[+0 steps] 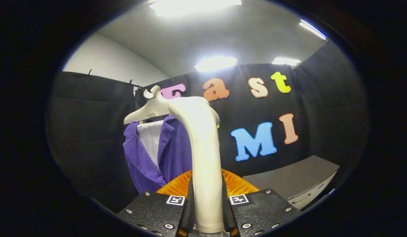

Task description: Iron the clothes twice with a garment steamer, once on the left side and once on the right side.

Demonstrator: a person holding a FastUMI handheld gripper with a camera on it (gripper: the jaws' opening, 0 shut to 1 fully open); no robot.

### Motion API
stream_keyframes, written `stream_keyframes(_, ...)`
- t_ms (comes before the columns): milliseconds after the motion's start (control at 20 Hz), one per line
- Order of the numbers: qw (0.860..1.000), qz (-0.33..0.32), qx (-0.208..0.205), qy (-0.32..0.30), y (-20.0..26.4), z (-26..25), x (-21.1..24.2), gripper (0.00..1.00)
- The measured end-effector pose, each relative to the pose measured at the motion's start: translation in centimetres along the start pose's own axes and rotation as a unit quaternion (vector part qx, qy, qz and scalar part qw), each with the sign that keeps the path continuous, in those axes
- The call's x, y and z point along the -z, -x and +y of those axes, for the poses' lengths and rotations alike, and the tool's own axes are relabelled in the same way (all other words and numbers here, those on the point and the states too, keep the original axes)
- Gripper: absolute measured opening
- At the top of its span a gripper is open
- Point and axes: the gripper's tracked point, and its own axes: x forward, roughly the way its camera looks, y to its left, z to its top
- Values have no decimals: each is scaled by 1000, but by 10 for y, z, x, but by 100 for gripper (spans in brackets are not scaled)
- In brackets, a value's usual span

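Gripper (208,210) at bottom centre of the frame, both fingers clamped on the handle of the garment steamer (203,148), pressing it from either side. Rises from between the fingers up through the middle of the frame, curving left at its top toward the clothes. Just beyond the fingers, low centre, a ribbed orange part (238,185), partly hidden behind the handle. Left of centre, purple jacket (142,158) over a white shirt (151,140), hung on a pale hanger (147,110) against the black booth wall (85,131). Lower right, a grey cabinet (298,179). Steamer head close to the jacket's collar, contact or a gap not to be told. Judged as start of a pass, steamer already in hand and raised to the top of the garment. Next: steady downward stroke along one side, head kept against the cloth, grip held firm
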Motion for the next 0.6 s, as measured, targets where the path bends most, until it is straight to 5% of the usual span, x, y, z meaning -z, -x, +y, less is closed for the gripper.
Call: stream_keyframes(600, 994, -40, 84, 61, -44, 12, 12, 34)
